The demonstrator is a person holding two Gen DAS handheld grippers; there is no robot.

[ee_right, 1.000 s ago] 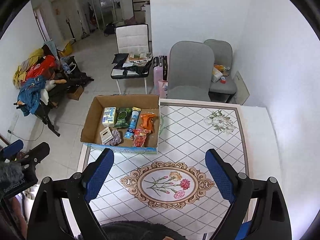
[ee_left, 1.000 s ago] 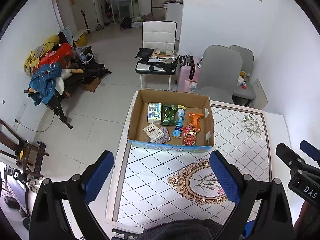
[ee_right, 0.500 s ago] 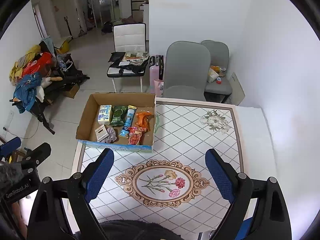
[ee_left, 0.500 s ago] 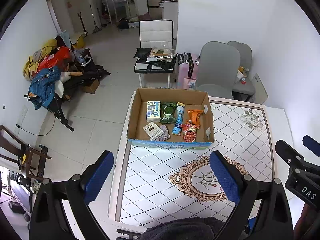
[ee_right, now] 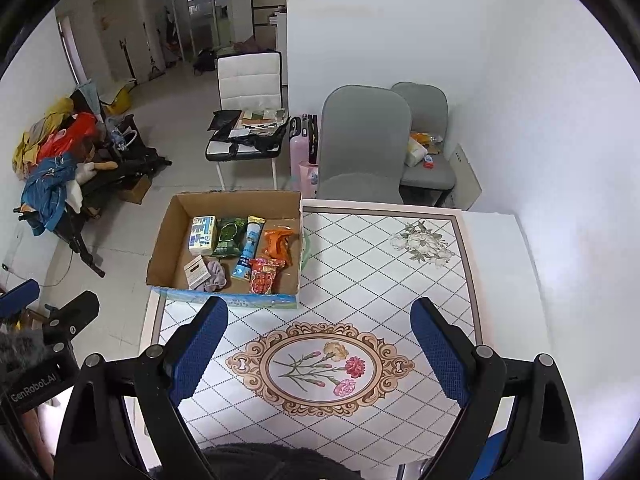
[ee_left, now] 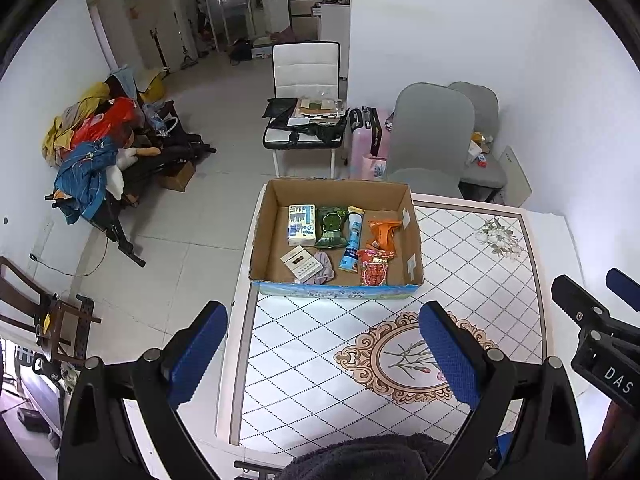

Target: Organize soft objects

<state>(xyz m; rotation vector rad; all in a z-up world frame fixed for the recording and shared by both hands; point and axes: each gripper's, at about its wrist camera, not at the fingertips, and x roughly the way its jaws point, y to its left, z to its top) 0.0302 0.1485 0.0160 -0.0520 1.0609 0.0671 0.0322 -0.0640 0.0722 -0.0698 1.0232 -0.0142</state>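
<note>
A cardboard box (ee_left: 265, 240) stands at the far left of the patterned table (ee_left: 460, 280); it also shows in the right wrist view (ee_right: 164, 244). Inside lie several soft packs: a white tissue pack (ee_left: 301, 225), a green pack (ee_left: 331, 227), a blue tube pack (ee_left: 352, 244), an orange pack (ee_left: 382, 234), a red pack (ee_left: 374, 272), a small white box (ee_left: 301, 263) and a purple cloth (ee_left: 325, 267). My left gripper (ee_left: 324, 350) is open and empty, high above the table's near edge. My right gripper (ee_right: 320, 344) is open and empty above the flower medallion (ee_right: 320, 364).
Two grey chairs (ee_right: 364, 140) stand behind the table by the wall. A white chair (ee_left: 306, 92) with papers and a pink suitcase (ee_left: 366, 148) stand beyond the box. A rack piled with clothes (ee_left: 88, 156) is on the floor to the left.
Both grippers have risen and drawn back a little, so the box and table look smaller and farther away. The jaws stay open. Nothing in the box has moved.
</note>
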